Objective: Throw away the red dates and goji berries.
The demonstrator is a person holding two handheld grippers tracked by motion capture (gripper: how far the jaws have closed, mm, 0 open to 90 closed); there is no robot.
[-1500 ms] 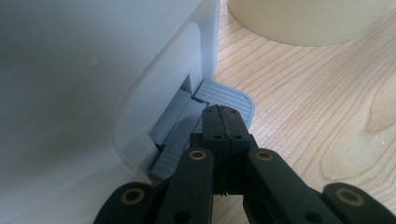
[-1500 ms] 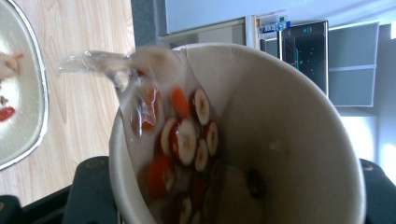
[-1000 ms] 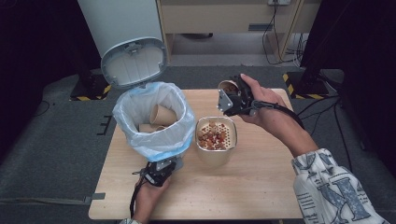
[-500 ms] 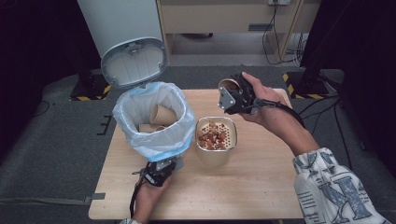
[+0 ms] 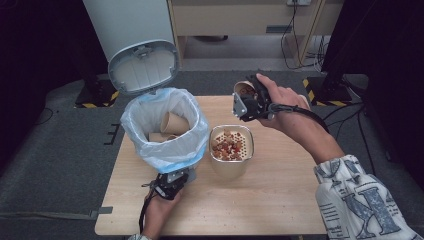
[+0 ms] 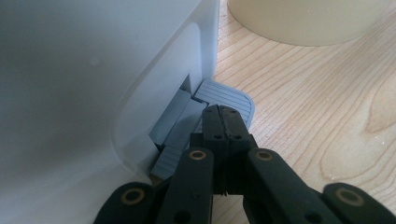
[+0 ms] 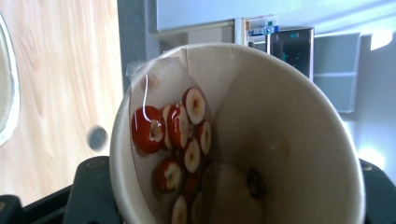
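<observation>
A white pedal bin point(image 5: 165, 150) lined with a pale blue bag stands at the table's left, its lid point(image 5: 144, 67) up. Paper cups point(image 5: 172, 122) lie inside it. At its base my left gripper point(image 5: 172, 184) is shut, with its tips point(image 6: 225, 112) resting on the grey pedal point(image 6: 229, 93). My right gripper point(image 5: 248, 102) is shut on a paper cup point(image 5: 245, 90), held tilted in the air behind the beige pot point(image 5: 231, 167). In the right gripper view the cup point(image 7: 280, 140) holds red fruit slices point(image 7: 177, 135) and some liquid, with black fingers point(image 7: 91, 186) on either side.
The beige pot has a perforated insert with red fruit slices point(image 5: 227, 145) on it and stands right beside the bin. Bare wooden table point(image 5: 280, 200) lies to the front and right. A person's patterned sleeve point(image 5: 360, 200) comes in at the lower right.
</observation>
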